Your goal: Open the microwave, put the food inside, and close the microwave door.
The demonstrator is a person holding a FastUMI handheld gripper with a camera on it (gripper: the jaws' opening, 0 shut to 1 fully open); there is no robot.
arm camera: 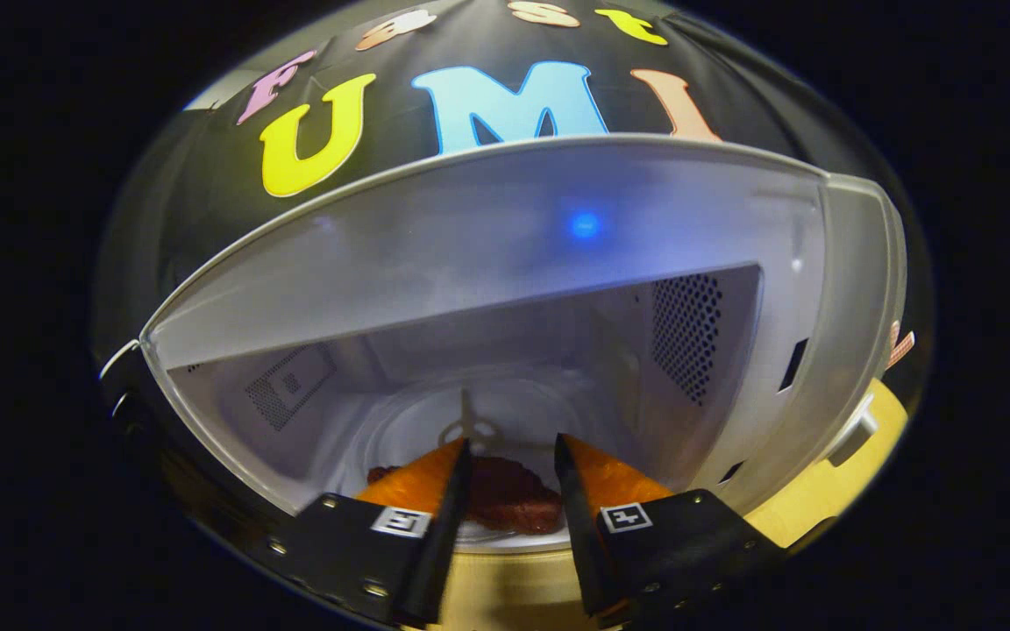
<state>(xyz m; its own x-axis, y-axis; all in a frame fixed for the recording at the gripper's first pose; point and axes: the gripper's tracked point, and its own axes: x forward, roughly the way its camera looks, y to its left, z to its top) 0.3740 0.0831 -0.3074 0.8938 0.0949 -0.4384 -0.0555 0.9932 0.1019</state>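
Hand-held gripper [512, 456] fingers are pointing into the open microwave [505, 263], spread apart with a clear gap between them. Food [509, 499], a dark reddish-brown piece, is lying just ahead of the fingers and partly between them, inside the cavity near its front edge. It seems to be resting on the round plate [435, 421] on the cavity floor, though the fingers are hiding its sides, so whether either finger is touching it is hard to say; nothing is showing both fingers pressing on it.

Beyond the food, a small hub [468, 429] is standing at the middle of the plate. A perforated vent [687, 337] is sitting on the cavity wall to the right of the fingers, and a smaller perforated panel [288, 386] is on the wall to their left. A blue glow [585, 225] is reflecting on the microwave's top, above the opening. The door [132, 386] is swinging out to the left of the fingers, seen only as a dark edge. Below the microwave, the yellow surface [807, 504] is showing to the right of the fingers and under them.
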